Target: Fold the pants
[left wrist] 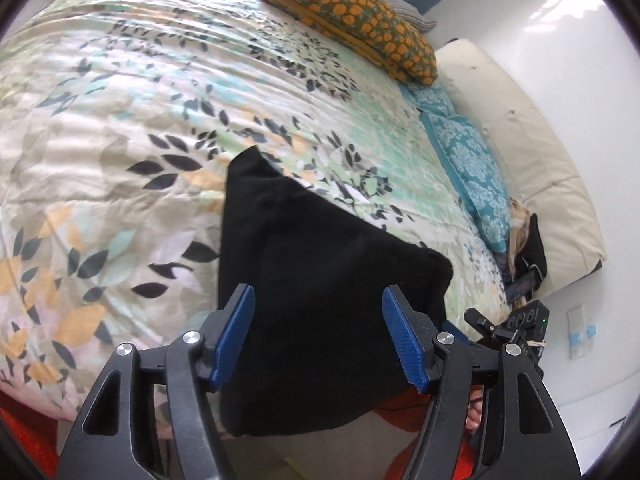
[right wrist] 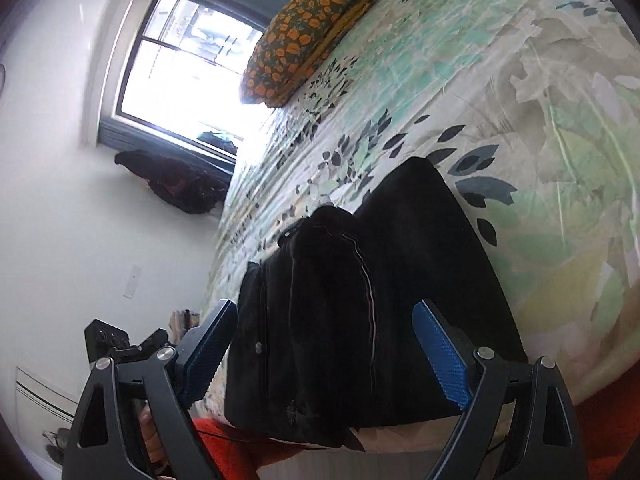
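Observation:
Black pants (left wrist: 320,280) lie folded in a block on the flowered bedspread (left wrist: 120,120), at the near edge of the bed, with one end hanging over it. My left gripper (left wrist: 318,336) is open just above the pants' near end, and its blue fingers (left wrist: 240,332) straddle the cloth without holding it. In the right wrist view the pants (right wrist: 360,320) show a waistband with a button and a pale seam. My right gripper (right wrist: 324,356) is open over that end, holding nothing. The other gripper (left wrist: 516,328) shows at the right of the left wrist view.
An orange-flowered pillow (left wrist: 352,16) lies at the bed's far side, with teal patterned pillows (left wrist: 472,168) next to a cream headboard (left wrist: 540,160). A window (right wrist: 180,60) and dark clothes (right wrist: 180,184) sit by the white wall. Red floor covering (left wrist: 24,440) lies below the bed edge.

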A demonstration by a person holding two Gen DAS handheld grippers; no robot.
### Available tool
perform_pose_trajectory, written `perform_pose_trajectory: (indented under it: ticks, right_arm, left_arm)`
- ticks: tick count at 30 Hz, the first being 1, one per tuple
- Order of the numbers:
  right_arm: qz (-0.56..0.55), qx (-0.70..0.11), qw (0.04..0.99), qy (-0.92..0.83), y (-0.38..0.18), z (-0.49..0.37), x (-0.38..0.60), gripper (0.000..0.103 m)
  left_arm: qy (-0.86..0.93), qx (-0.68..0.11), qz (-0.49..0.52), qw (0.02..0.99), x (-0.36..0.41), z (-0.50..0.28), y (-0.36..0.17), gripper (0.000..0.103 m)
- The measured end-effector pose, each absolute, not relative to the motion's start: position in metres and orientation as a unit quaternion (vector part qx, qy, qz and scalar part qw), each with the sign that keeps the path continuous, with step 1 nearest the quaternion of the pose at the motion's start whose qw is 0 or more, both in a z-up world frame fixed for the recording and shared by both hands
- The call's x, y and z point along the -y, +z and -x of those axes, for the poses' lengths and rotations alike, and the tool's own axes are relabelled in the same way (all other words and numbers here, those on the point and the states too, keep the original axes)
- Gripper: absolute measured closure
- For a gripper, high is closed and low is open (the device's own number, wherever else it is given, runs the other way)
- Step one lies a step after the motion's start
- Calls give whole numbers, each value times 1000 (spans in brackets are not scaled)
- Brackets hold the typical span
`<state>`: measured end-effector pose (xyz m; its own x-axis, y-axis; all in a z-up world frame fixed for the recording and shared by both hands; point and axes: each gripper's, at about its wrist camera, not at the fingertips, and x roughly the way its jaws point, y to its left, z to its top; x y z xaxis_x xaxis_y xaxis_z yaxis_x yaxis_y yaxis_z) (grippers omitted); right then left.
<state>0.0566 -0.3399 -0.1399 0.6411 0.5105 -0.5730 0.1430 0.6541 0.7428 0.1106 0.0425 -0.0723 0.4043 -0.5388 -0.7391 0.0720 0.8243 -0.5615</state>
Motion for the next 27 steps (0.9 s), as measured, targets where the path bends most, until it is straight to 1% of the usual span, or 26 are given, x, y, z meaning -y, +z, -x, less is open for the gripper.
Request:
perform_pose_trajectory:
  ticks: [3, 5, 6, 7, 8, 9, 11, 15, 18, 20, 21, 22, 24, 25, 26, 27]
  right_arm:
    - [-341, -471, 805, 116, -151, -63, 312, 14]
    - [-318, -499, 796, 129, -159, -66, 295, 14]
    - [-293, -506, 801, 125, -158, -68, 287, 16]
    - [-270, -513, 806, 122, -157, -69, 281, 24]
    - [-253, -517, 809, 122, -155, -72, 277, 61]
    - [-238, -513, 817, 114, -149, -72, 275, 76]
    - [-229, -484, 837, 113, -129, -69, 274, 83]
    - [-203, -428, 872, 122, -79, -66, 275, 85]
    - [-198, -409, 885, 106, -67, -60, 296, 85]
    - [-213, -419, 880, 74, -84, -55, 321, 85]
    - [-230, -434, 869, 53, -104, -54, 336, 86]
    - [-251, -457, 852, 39, -124, -55, 350, 86]
    - [-305, -467, 829, 31, -149, -54, 368, 85]
    - [-301, -462, 834, 37, -145, -55, 369, 84]
    - [-280, -458, 842, 40, -138, -55, 365, 77]
    - [-267, -458, 847, 38, -135, -55, 363, 68]
  left_arm:
    - [-162, -532, 255, 791, -63, -97, -104, 35]
    - [-156, -540, 273, 781, -69, -88, -121, 35]
    - [-155, -544, 275, 777, -69, -85, -126, 35]
    - [-155, -548, 272, 776, -67, -84, -128, 35]
    - [-156, -550, 268, 776, -65, -83, -129, 35]
    - [-159, -549, 263, 777, -63, -82, -126, 35]
    - [-165, -539, 253, 787, -58, -82, -117, 35]
    - [-182, -515, 230, 806, -45, -81, -94, 35]
    - [-198, -504, 200, 816, -28, -78, -84, 34]
    - [-204, -506, 178, 819, -16, -76, -87, 34]
    - [-205, -511, 170, 817, -11, -75, -91, 34]
    - [-205, -519, 165, 813, -8, -75, -97, 34]
    - [-202, -533, 162, 805, -3, -74, -107, 34]
    - [-201, -537, 161, 803, -2, -73, -111, 34]
    - [-199, -539, 156, 803, 0, -72, -112, 34]
    - [-198, -540, 149, 805, 1, -72, -112, 34]
